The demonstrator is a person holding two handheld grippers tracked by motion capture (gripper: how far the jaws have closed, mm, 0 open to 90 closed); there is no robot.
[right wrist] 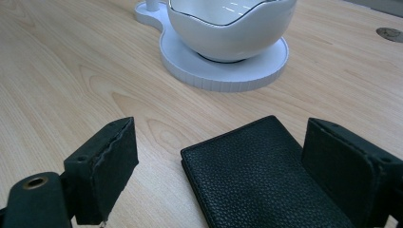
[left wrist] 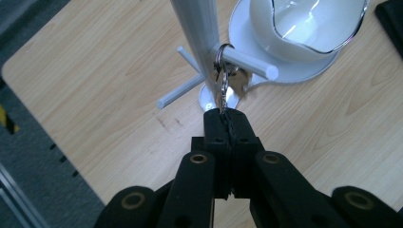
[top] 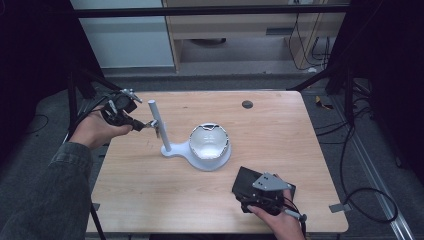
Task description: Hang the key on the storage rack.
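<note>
A white stand (top: 152, 111) with pegs rises from a base that also carries a white bowl (top: 209, 141) at mid-table. My left gripper (top: 141, 125) reaches the pole from the left. In the left gripper view it (left wrist: 224, 114) is shut on a key ring (left wrist: 221, 61) that loops over a peg (left wrist: 249, 65) of the stand (left wrist: 197, 28); a brownish key hangs behind it. Near the front right, my right gripper (top: 252, 192) rests at a black wallet (top: 245, 181). Its jaws stand open (right wrist: 221, 142) on either side of the wallet (right wrist: 256, 175), not pressing it.
The bowl (right wrist: 228, 28) on its round base (right wrist: 214, 78) stands just beyond the wallet. A dark round grommet (top: 247, 104) sits in the wooden table (top: 300, 150) near the far edge. Cables trail on the floor to the right.
</note>
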